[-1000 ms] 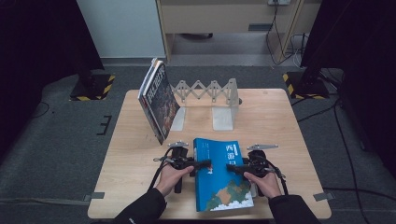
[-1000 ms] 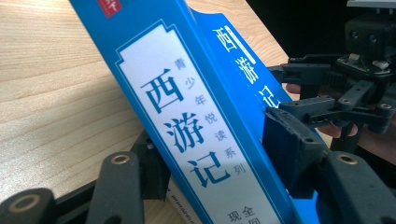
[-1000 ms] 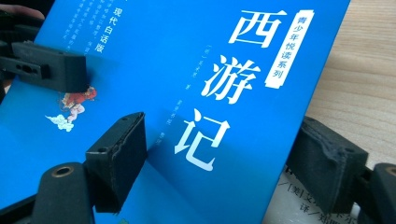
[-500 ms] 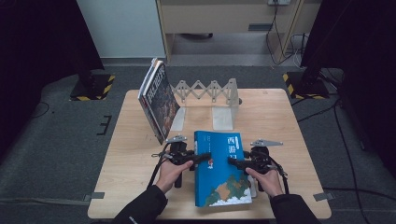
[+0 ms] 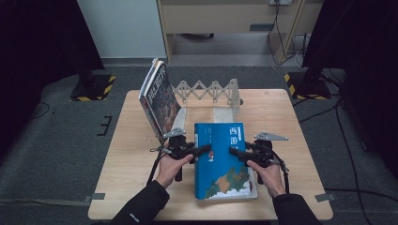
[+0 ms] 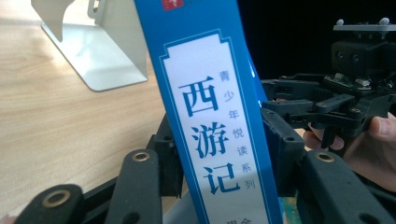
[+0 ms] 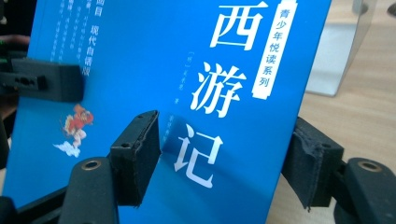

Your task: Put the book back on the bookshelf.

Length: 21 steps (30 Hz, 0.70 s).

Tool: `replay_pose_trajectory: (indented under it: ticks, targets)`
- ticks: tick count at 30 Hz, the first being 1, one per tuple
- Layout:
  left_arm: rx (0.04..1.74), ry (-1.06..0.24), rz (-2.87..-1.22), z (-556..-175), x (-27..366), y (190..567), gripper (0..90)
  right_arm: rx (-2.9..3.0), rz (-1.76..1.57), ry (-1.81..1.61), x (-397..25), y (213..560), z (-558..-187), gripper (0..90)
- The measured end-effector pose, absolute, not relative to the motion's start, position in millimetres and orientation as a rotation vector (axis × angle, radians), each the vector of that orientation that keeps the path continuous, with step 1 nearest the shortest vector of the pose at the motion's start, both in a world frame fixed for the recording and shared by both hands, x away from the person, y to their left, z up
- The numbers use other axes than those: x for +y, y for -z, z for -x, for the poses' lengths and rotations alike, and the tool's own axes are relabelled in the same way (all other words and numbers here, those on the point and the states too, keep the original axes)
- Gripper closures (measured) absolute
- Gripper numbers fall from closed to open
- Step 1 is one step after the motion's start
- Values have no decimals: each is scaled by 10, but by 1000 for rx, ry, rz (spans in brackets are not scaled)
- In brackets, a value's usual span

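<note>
Blue book (image 5: 224, 159) (spine leftward) is clamped from either side by left gripper (image 5: 199, 151) and right gripper (image 5: 236, 152), forearms level.

The book (image 5: 224, 161) has a bright blue cover with white characters, a small orange-red figure on it, and a green, tan and orange scene along its lower part. Its spine (image 6: 212, 126) bears a pale panel with blue characters (edged by a thin white line). At eleven o'clock the leaning book (image 5: 160, 96) shows dark, reddish-brown artwork. The table (image 5: 136, 140) is light wood-grain, the bookend (image 5: 225, 110) pale grey.
</note>
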State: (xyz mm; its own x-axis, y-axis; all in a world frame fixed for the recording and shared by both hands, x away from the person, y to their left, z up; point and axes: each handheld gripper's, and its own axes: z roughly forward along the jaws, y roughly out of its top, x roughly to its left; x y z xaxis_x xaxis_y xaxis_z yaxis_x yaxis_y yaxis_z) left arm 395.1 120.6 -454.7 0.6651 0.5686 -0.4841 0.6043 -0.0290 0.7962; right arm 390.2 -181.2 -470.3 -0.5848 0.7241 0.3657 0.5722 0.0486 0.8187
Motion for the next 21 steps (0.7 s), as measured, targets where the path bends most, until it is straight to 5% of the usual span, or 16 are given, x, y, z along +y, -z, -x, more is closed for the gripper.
replay_pose_trajectory:
  ticks: [21]
  targets:
    - [846,-40,-1659,-3837,1207,4323,598,2039,-1229,-1673,-1839,4479,-3858,351]
